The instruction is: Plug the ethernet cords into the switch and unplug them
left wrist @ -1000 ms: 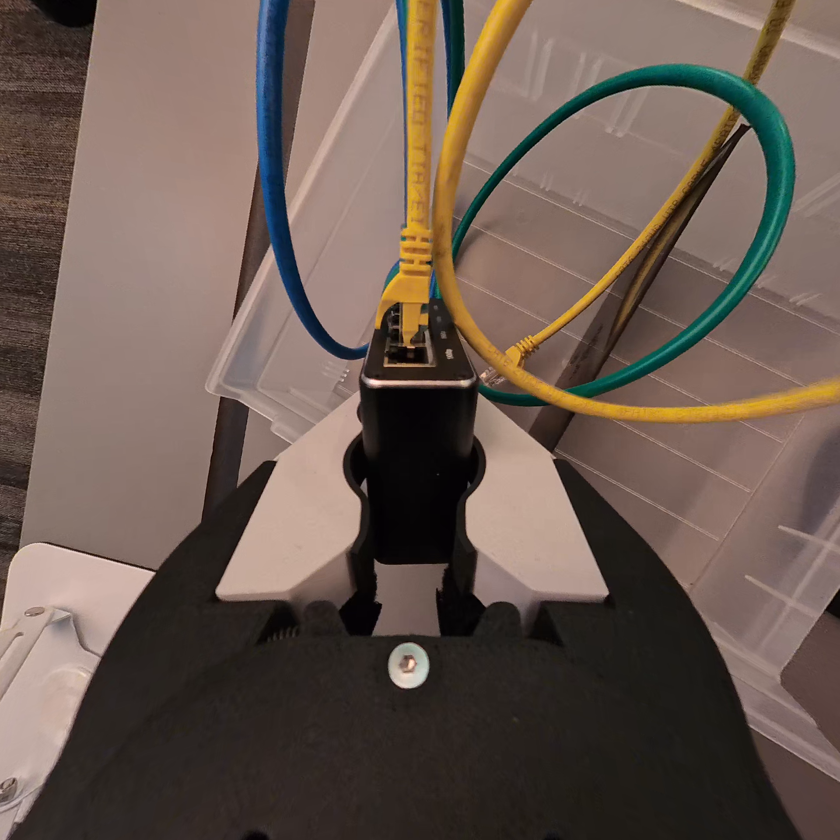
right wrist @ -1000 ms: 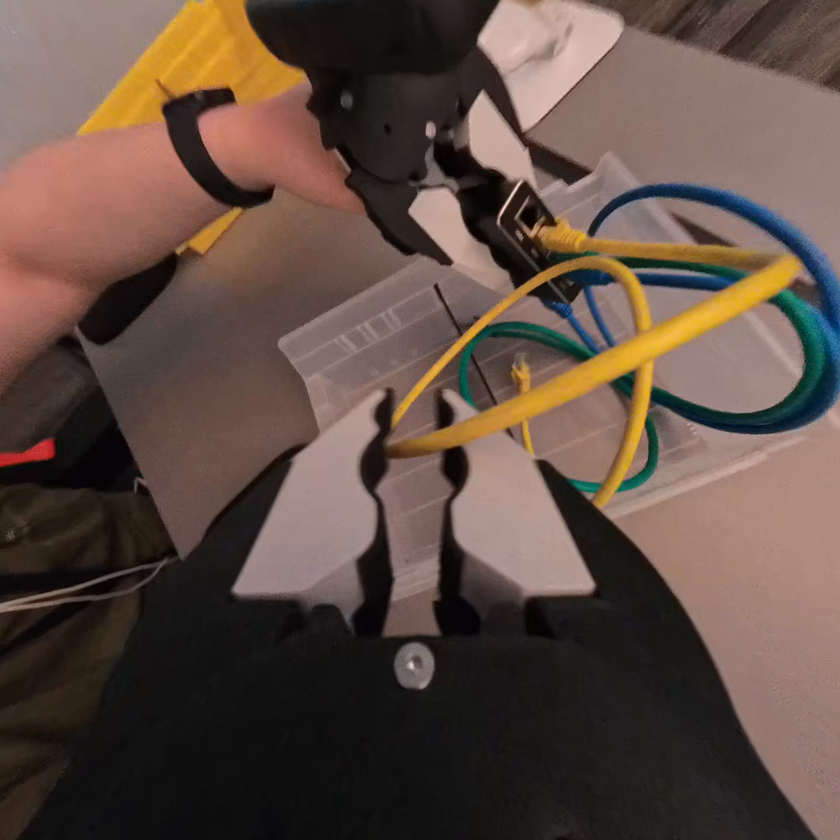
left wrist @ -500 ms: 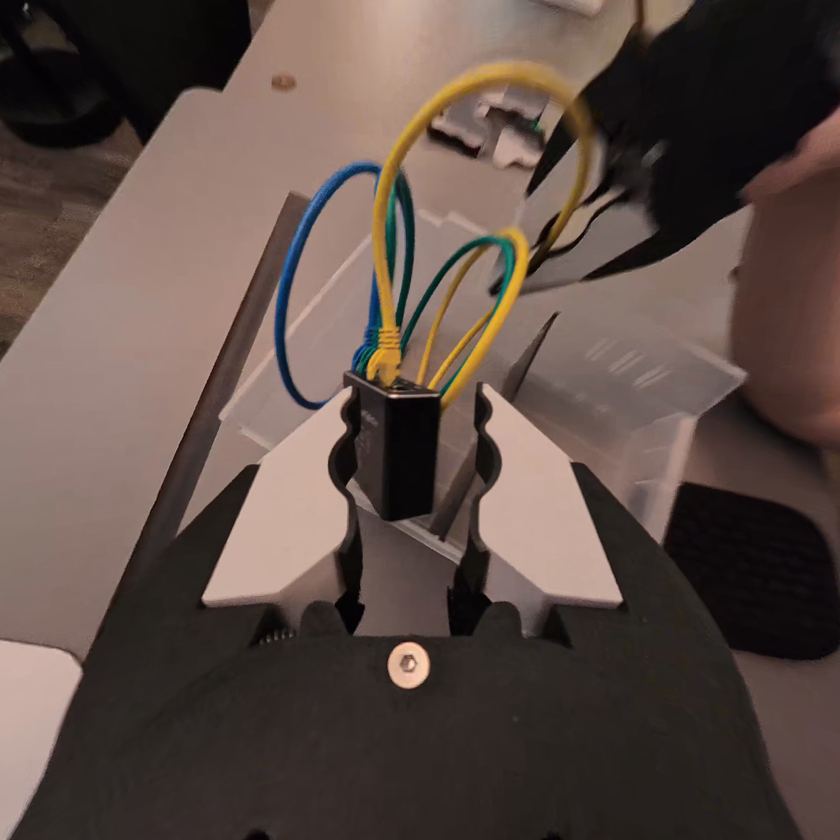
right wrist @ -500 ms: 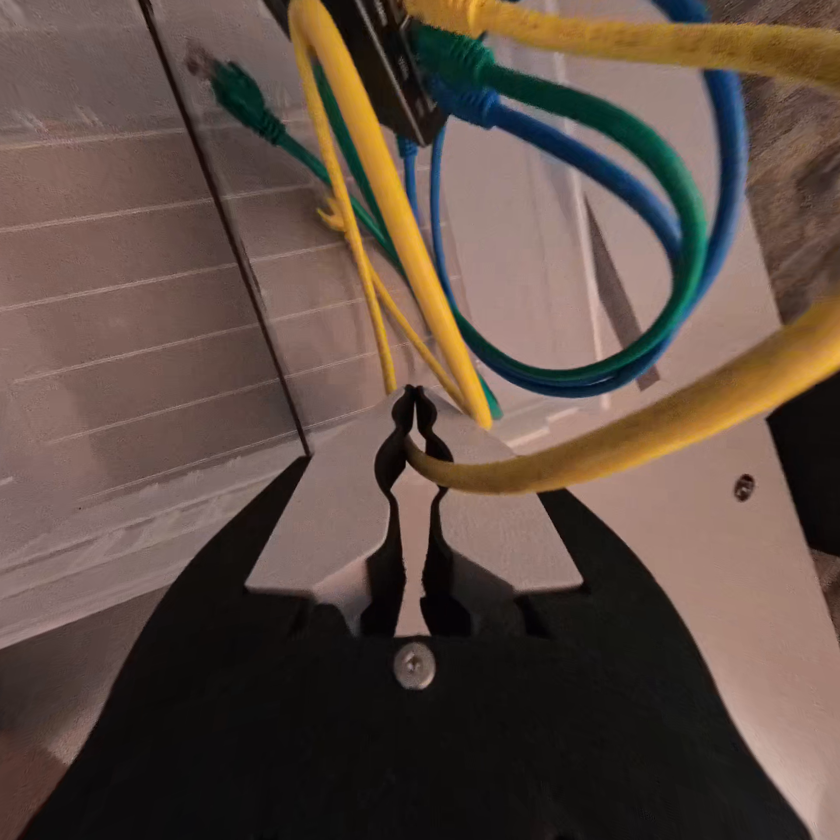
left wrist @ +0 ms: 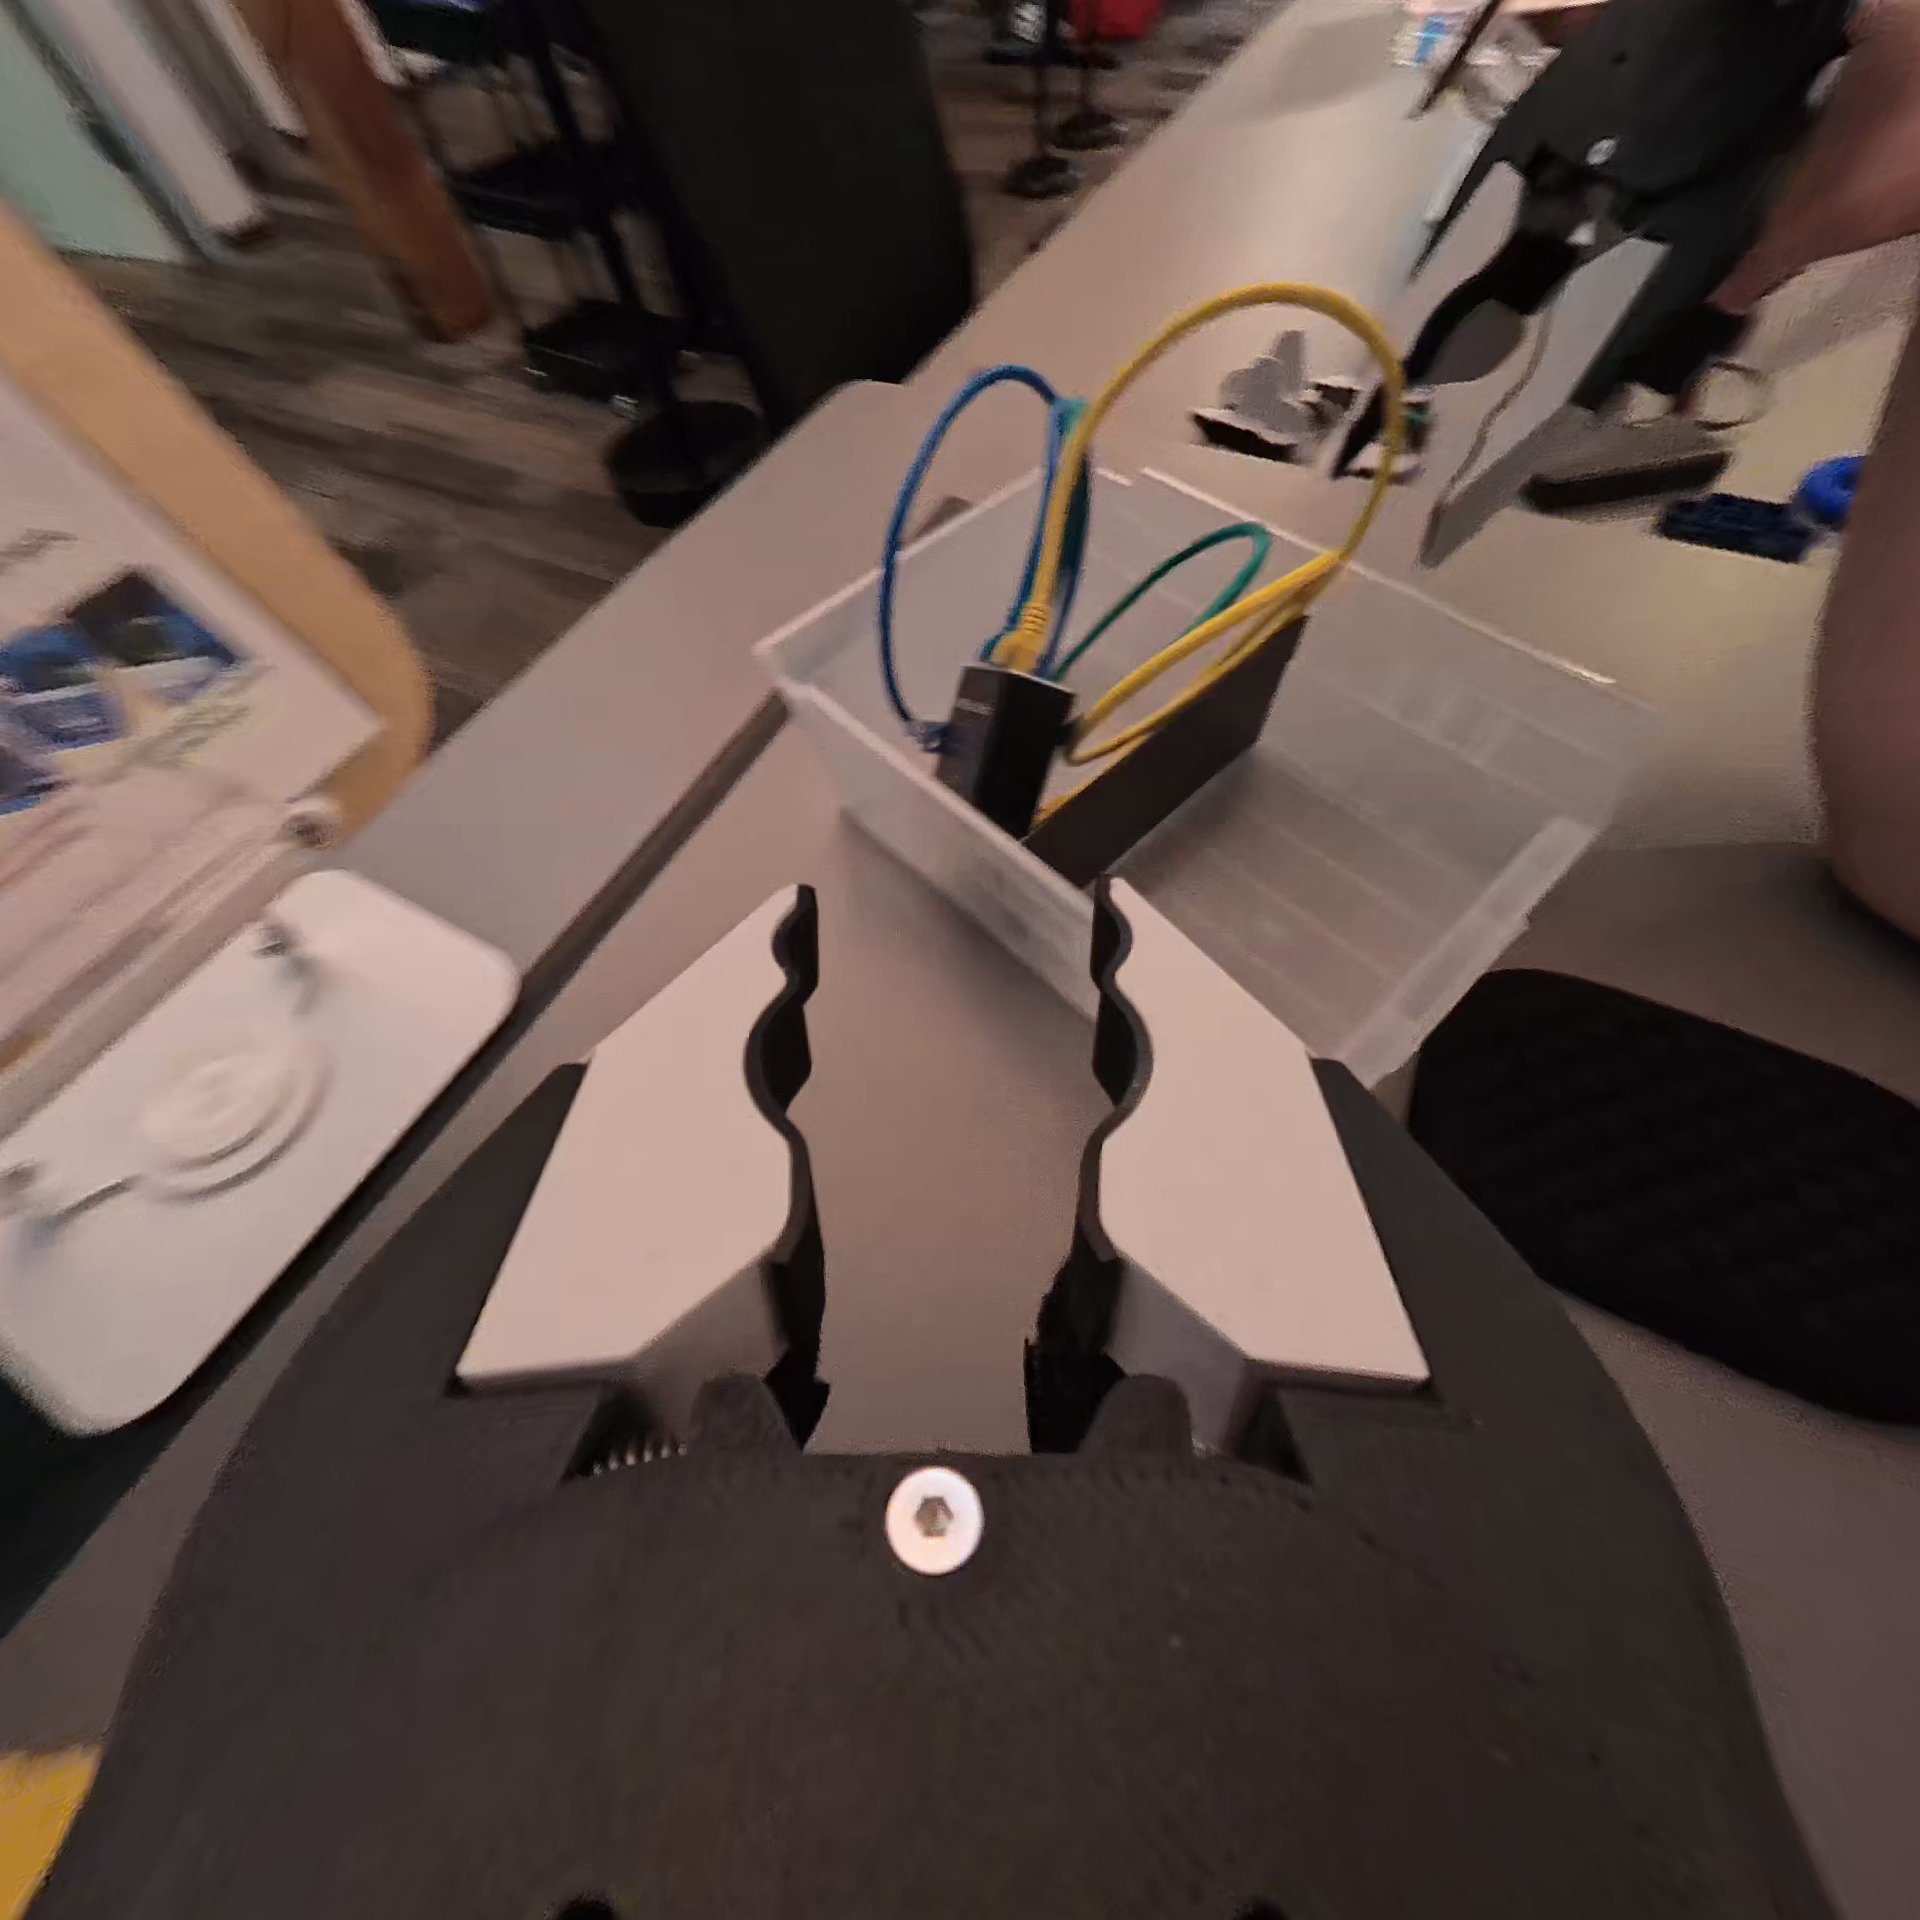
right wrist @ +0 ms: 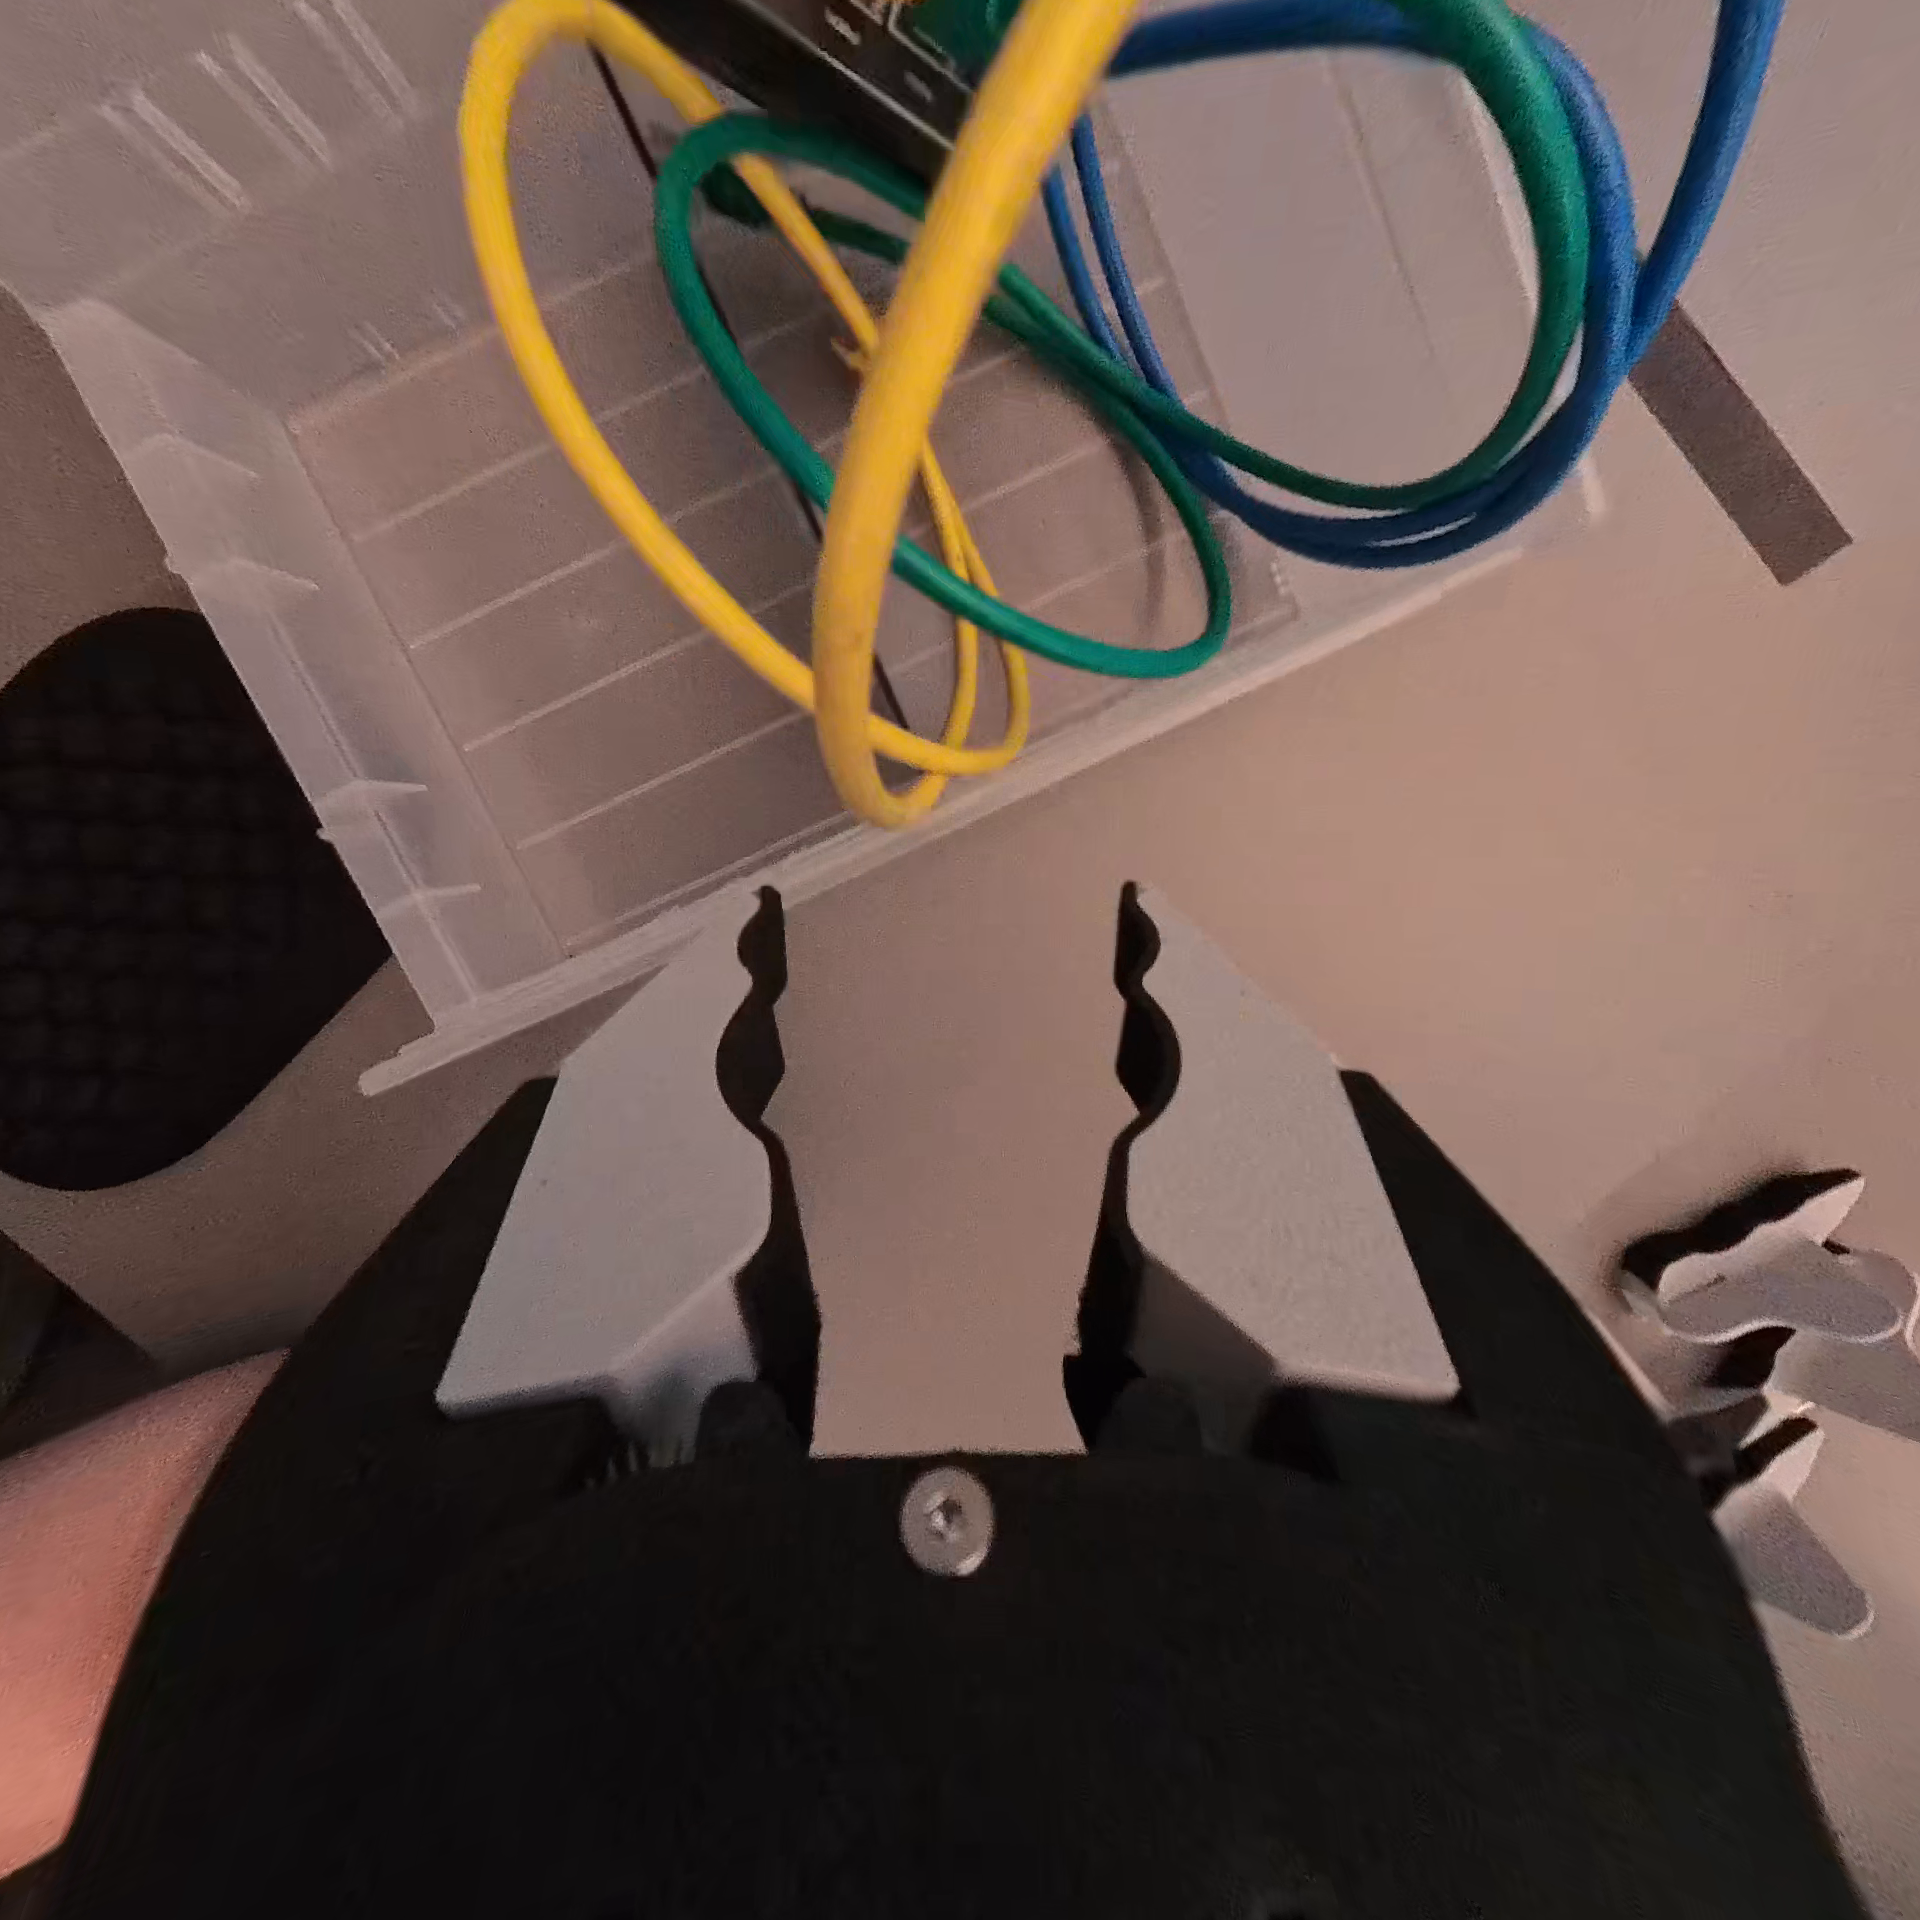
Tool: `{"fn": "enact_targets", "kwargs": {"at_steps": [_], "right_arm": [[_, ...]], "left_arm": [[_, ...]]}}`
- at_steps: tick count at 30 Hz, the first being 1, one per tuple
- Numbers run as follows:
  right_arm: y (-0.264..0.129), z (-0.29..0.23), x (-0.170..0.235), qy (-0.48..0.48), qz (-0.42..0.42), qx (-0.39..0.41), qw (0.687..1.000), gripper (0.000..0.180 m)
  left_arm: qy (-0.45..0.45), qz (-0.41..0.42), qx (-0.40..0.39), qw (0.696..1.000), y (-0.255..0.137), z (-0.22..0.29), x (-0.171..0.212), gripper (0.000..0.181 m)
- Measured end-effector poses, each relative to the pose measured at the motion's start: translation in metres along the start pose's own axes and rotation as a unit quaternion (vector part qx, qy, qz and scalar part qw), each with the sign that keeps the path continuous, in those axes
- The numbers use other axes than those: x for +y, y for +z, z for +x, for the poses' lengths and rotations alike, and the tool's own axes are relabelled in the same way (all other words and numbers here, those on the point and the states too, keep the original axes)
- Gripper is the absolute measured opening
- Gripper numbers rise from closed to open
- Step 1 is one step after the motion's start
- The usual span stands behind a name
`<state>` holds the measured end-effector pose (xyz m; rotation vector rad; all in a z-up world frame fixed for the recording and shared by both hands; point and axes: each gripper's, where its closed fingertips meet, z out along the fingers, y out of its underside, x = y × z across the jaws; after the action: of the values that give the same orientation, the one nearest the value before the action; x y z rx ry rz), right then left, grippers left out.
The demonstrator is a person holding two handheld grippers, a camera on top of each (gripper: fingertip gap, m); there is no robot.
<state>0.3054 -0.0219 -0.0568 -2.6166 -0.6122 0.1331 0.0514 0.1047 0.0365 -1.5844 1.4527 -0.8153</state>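
The black switch stands on end in the clear bin, leaning at a black divider. Yellow, blue and green cords loop up from its ports. My left gripper is open and empty, a short way in front of the bin. My right gripper is open and empty just outside the bin's edge, below the hanging yellow cord, green cord and blue cord. The switch shows at the top edge of the right wrist view. The right gripper also shows in the left wrist view.
A black mat lies right of the bin on the grey table. A white base sits at the left. The left gripper's fingers show at the right edge of the right wrist view. A hand is at its lower left. One gripper's finger ends stand about 30 cm off the other's.
My left gripper let go of the switch, which now stands in the bin, and drew back. My right gripper opened and released the yellow cord.
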Motion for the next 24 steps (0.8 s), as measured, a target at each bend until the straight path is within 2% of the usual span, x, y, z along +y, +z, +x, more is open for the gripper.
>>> {"fn": "enact_targets", "kwargs": {"at_steps": [5, 9, 12, 16, 18, 20, 21, 24], "right_arm": [[-0.005, -0.001, 0.023, 0.080, -0.031, -0.001, 0.996, 0.070], [-0.011, -0.006, 0.026, 0.139, -0.022, 0.003, 0.990, 0.076], [-0.007, -0.013, 0.015, 0.191, 0.009, -0.007, 0.981, 0.081], [0.014, -0.011, 0.010, 0.242, 0.004, 0.026, 0.970, 0.097], [0.028, -0.018, 0.013, 0.257, -0.003, 0.029, 0.966, 0.099], [0.042, -0.026, 0.015, 0.283, 0.000, 0.025, 0.959, 0.099], [0.049, -0.027, 0.020, 0.299, -0.006, 0.031, 0.954, 0.102], [0.066, -0.040, 0.024, 0.349, -0.020, 0.006, 0.937, 0.104]], "left_arm": [[0.005, 0.018, -0.158, 0.987, -0.094, -0.041, -0.004, 0.061], [-0.084, 0.005, -0.241, 0.967, -0.183, -0.088, 0.015, 0.081], [-0.148, -0.036, -0.342, 0.927, -0.252, -0.143, 0.063, 0.085], [-0.245, -0.135, -0.436, 0.855, -0.319, -0.205, 0.162, 0.083], [-0.293, -0.179, -0.431, 0.834, -0.333, -0.216, 0.212, 0.082], [-0.348, -0.210, -0.398, 0.823, -0.339, -0.215, 0.252, 0.088], [-0.372, -0.220, -0.382, 0.817, -0.342, -0.213, 0.268, 0.086], [-0.419, -0.217, -0.304, 0.828, -0.337, -0.201, 0.299, 0.077]]}}
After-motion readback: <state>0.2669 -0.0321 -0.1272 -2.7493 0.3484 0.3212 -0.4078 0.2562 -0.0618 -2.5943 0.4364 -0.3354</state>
